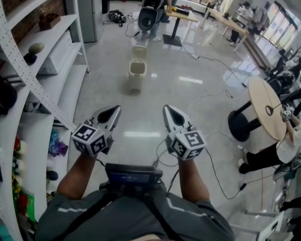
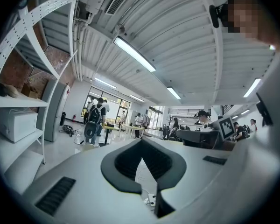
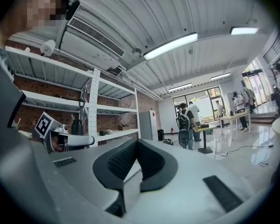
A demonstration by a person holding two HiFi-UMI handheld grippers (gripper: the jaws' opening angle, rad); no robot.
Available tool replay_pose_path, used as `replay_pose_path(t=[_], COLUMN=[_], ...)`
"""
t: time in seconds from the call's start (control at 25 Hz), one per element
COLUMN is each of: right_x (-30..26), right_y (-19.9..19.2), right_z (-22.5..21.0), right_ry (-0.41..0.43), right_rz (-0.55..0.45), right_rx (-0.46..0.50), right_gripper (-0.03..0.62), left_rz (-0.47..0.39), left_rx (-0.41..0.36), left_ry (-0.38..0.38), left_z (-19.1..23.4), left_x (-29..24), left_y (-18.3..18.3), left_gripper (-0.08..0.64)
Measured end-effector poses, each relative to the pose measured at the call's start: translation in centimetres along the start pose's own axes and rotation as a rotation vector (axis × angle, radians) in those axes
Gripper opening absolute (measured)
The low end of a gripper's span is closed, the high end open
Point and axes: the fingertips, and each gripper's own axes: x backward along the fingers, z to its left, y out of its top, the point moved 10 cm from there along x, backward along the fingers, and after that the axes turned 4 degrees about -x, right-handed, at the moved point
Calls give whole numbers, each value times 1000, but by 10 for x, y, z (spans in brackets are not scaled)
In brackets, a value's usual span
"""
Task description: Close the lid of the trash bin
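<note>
A small beige trash bin [image 1: 137, 75] stands on the glossy floor a few steps ahead, with a dark opening showing at its top. Just behind it stands a second pale bin-like thing [image 1: 139, 50]. My left gripper [image 1: 114, 112] and right gripper [image 1: 169, 110] are held side by side at waist height, well short of the bin, pointing forward. Both are shut with nothing between the jaws. In the left gripper view the left gripper [image 2: 141, 141] has its tips meeting, and in the right gripper view so does the right gripper [image 3: 136, 142]. Both look out across the room, above the floor.
White shelving [image 1: 46, 79] with assorted items runs along the left. A round wooden table [image 1: 267, 108] on a black base stands right, with a seated person [image 1: 286, 147] by it. Cables [image 1: 210, 104] trail over the floor. A person with a backpack [image 1: 153, 6] stands by desks beyond the bin.
</note>
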Motion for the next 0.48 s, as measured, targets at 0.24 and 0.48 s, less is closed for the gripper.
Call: replay_pose_path(t=[0.24,0.48], right_x=[-14,-25], right_y=[-4,-7], right_z=[19,34], right_ry=[-24,-66], right_rz=[8,-3], right_rx=[-12,-16], right_gripper=[9,11], left_rz=[-2,3], left_rx=[-2,22], left_ry=[-30,-42], left_z=[19,39], left_x=[10,16], left_y=[4,0], left_gripper=[-3,-3])
